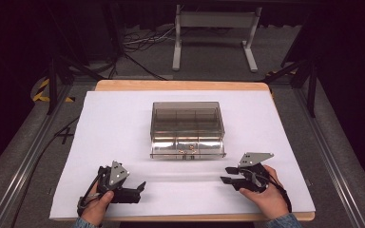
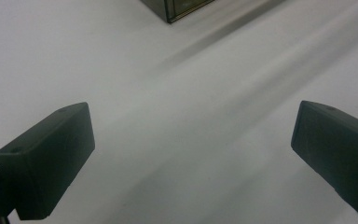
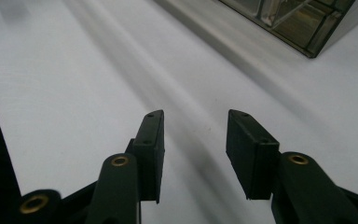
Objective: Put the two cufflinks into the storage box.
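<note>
Left claw [image 1: 141, 186] gapes wide, empty; right claw [image 1: 226, 175] half open, empty; clear box [image 1: 187, 128] well ahead.

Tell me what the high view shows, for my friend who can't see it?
A clear plastic box with a drawer at its front sits mid-table on a white sheet. Nearer the person, the left gripper and right gripper rest on the sheet with jaws open and empty, pointing toward each other.
</note>
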The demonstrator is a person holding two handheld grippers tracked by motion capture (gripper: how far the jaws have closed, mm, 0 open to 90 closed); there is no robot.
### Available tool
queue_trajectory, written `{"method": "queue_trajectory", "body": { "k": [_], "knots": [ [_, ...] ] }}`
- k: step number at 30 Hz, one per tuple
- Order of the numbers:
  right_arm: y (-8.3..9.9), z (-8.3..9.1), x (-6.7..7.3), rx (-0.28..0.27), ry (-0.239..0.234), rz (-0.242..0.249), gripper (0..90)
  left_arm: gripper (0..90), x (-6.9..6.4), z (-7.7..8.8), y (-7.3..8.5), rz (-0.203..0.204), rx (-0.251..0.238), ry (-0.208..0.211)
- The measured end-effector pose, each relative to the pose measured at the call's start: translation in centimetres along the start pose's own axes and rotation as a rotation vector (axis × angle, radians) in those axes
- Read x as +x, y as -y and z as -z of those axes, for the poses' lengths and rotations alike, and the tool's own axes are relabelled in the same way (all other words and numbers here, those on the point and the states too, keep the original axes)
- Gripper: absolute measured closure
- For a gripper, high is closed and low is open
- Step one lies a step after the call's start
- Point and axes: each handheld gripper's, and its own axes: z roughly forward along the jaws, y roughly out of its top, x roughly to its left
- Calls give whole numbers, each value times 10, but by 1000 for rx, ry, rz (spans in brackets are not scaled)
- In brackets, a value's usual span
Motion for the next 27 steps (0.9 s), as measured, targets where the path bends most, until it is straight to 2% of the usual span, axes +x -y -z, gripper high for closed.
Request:
{"method": "queue_trajectory", "body": {
  "k": [8,12,15,19,21,23,27],
  "knots": [
    [6,-7,4,10,11,1,545,1,0,0,0,-5,5,-2],
    [9,-10,5,11,32,0,520,1,-1,0,0,-2,4,0],
    [10,-13,6,11,44,14,451,1,-1,0,0,-3,4,-1],
    [16,-20,7,-54,24,45,251,1,0,-1,0,-3,6,-8],
    [16,-22,9,-45,20,69,199,1,0,-1,0,-5,6,-9],
    [15,-24,13,-24,36,116,160,1,0,-1,0,-4,8,-11],
    [15,-24,14,-22,40,116,151,1,0,-1,0,-4,8,-12]
  ]
}}
